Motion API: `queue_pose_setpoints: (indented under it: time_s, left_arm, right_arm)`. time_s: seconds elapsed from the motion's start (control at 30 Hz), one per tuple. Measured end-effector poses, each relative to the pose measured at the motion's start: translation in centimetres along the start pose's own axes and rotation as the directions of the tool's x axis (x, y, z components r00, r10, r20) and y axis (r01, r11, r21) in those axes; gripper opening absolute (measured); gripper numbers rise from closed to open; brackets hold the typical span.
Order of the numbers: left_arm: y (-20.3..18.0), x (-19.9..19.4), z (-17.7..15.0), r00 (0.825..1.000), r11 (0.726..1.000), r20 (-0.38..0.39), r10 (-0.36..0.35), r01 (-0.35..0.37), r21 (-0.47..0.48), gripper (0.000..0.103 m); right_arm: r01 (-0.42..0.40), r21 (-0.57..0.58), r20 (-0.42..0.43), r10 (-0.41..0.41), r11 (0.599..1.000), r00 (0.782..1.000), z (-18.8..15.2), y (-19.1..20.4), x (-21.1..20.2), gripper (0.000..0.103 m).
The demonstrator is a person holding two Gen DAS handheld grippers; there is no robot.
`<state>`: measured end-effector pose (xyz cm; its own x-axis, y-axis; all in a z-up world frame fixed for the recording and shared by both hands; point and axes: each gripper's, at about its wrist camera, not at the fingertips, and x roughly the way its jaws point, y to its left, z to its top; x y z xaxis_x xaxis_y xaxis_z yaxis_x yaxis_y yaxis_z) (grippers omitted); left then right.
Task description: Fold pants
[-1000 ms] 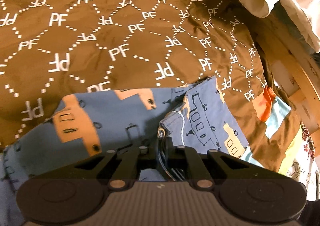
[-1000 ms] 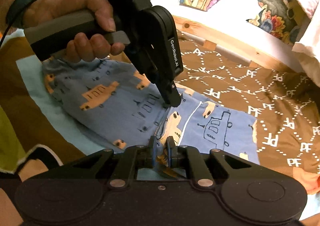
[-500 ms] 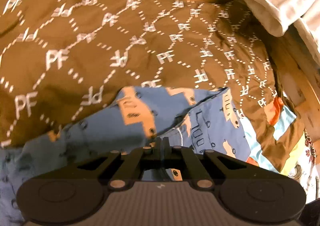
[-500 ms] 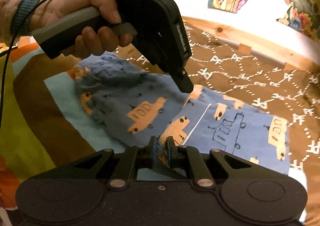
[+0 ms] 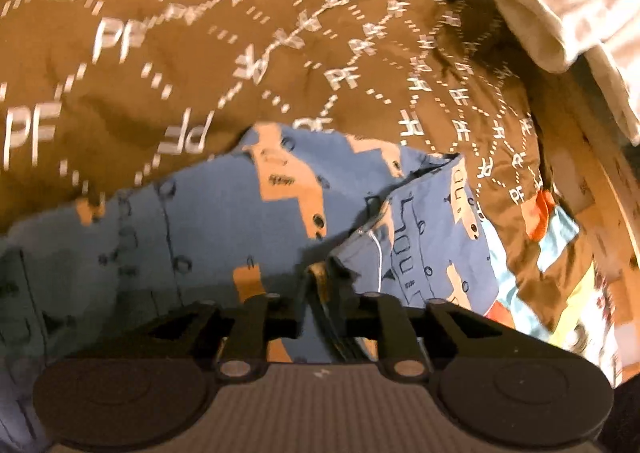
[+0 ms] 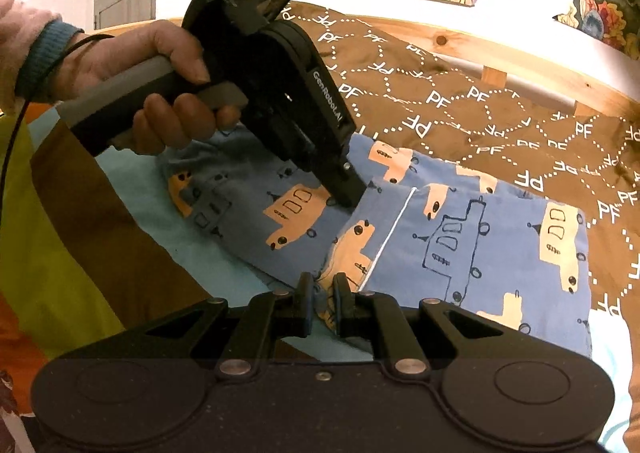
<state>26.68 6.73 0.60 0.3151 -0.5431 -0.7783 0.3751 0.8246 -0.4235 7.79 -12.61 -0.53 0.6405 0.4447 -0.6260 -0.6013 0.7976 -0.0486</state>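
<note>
Left gripper [image 5: 320, 293] opening over the pants [image 6: 460, 237]; right gripper [image 6: 321, 299] clamps the near hem. Early release may unfold the layer.

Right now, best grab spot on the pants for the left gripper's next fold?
Likely the pants far folded-edge corner, approached from above with the left gripper, whose jaws are opening. There the layers lie flat on the brown blanket. The right gripper pinches the near corner.
</note>
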Motion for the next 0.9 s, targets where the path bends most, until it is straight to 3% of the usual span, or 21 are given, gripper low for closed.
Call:
queue_pose_setpoints:
  time_s: [0.07,0.17,0.33,0.53,0.67,0.8,0.9]
  left_arm:
    - [-0.7,-0.4,0.0,0.999,0.997,0.034,0.021,-0.023,0.076,0.058]
    - [-1.2,-0.9,0.0,0.998,0.99,0.057,0.019,-0.026,0.138,0.063]
    - [-0.4,-0.6,0.5,0.999,0.994,0.034,-0.041,0.038,0.104,0.066]
    - [0.8,-1.9,0.7,0.995,0.991,0.064,-0.082,0.074,0.114,0.085]
    - [1.6,-1.7,0.7,0.993,0.992,0.062,-0.099,0.093,0.086,0.085]
    - [0.7,-1.2,0.5,0.995,0.988,0.049,-0.089,0.082,0.132,0.084]
    - [0.0,-0.5,0.4,0.997,0.985,0.027,-0.069,0.064,0.161,0.073]
  right_arm:
    - [0.001,0.003,0.0,-0.001,1.0,1.0,-0.1,0.1,0.0,0.01]
    - [0.001,0.006,-0.002,-0.001,1.0,1.0,-0.2,0.1,0.0,0.01]
    - [0.003,0.006,-0.008,-0.003,1.0,1.0,-0.3,0.3,0.2,0.01]
    - [0.001,0.01,-0.011,-0.001,1.0,1.0,-0.3,0.2,0.4,0.01]
    - [0.002,0.008,-0.014,-0.002,1.0,1.0,-0.3,0.3,0.5,0.01]
    - [0.001,0.005,-0.017,-0.001,1.0,1.0,-0.3,0.3,0.6,0.01]
    - [0.002,0.007,-0.019,-0.002,1.0,1.0,-0.3,0.3,0.6,0.011]
